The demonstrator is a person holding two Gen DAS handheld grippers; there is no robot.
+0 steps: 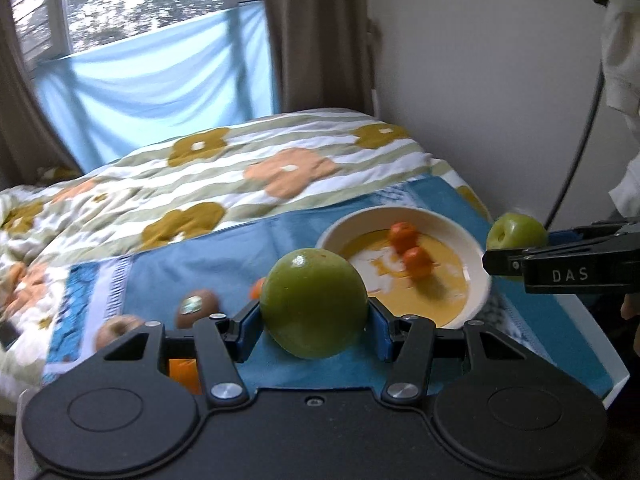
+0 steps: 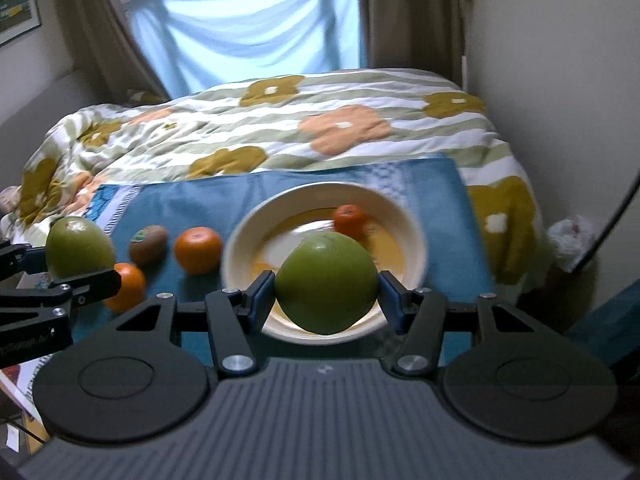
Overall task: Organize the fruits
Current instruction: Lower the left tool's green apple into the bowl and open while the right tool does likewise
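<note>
A green apple (image 1: pixel 314 304) is clamped between the blue pads of the left tool (image 1: pixel 314 322), held above a blue cloth (image 1: pixel 192 272) spread over the near end of a bed; its rounded side faces the camera, and its stem axis cannot be told. A second green apple (image 2: pixel 326 284) is clamped in the right tool (image 2: pixel 326 300) over the near rim of a cream bowl (image 2: pixel 248 232); in the left wrist view its stem dimple is seen turned sideways. In the bowl a small orange (image 2: pixel 350 220) is seen. On the cloth to the left lie another orange (image 2: pixel 198 250), a kiwi (image 2: pixel 148 244) lying lengthwise across the view, and a third orange (image 2: pixel 128 286). Beyond, a flowered quilt (image 2: pixel 280 132) covers the bed, with brown curtains (image 2: pixel 96 40) and a window draped in light blue fabric (image 2: pixel 248 28) behind.
</note>
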